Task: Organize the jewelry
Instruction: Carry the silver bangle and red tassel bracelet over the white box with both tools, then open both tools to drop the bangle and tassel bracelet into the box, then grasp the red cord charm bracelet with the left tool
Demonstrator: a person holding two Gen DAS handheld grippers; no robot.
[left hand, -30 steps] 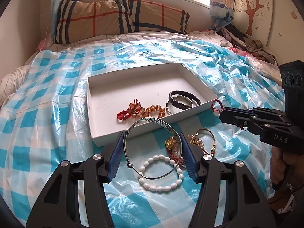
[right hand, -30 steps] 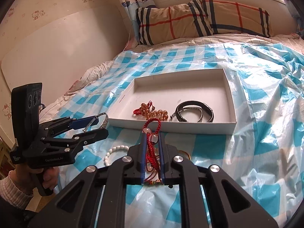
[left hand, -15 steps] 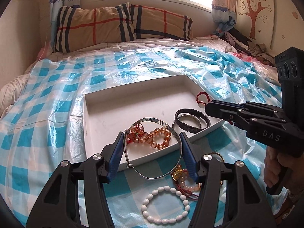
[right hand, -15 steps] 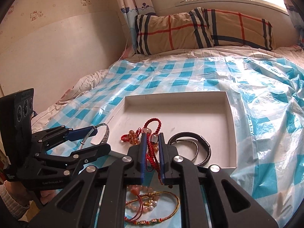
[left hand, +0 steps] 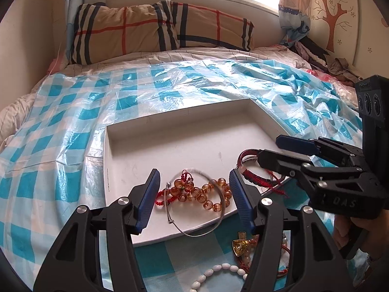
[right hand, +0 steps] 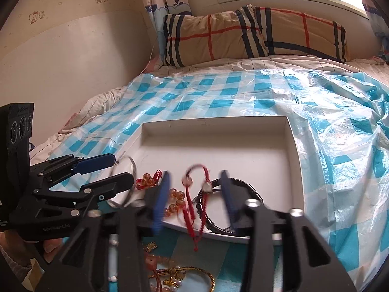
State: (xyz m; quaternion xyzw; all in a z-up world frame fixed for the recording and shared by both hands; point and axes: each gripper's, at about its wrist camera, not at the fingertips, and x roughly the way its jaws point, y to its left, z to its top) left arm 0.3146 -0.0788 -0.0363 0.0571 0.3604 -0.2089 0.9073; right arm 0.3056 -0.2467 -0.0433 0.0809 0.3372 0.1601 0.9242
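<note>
Jewelry lies partly on the checked plastic sheet [left hand: 73,112] nearest the cameras: a white bead bracelet [left hand: 218,273], cut off at the frame edge, and a gold pendant [left hand: 240,244] among tangled cords half hidden by the left tongs [left hand: 194,194]. Those tongs stand apart around a thin silver bangle [left hand: 194,209], tilted across the near rim of the white tray [left hand: 170,131], blurred; whether the pads touch it I cannot tell. Beyond, amber beads [left hand: 204,192] lie in the tray. The right tongs [right hand: 194,194] have just been opening; the red cord bracelet [right hand: 194,194] hangs loose between them, long axis toward the pillow [right hand: 243,31], beside a black bangle [right hand: 214,214]
</note>
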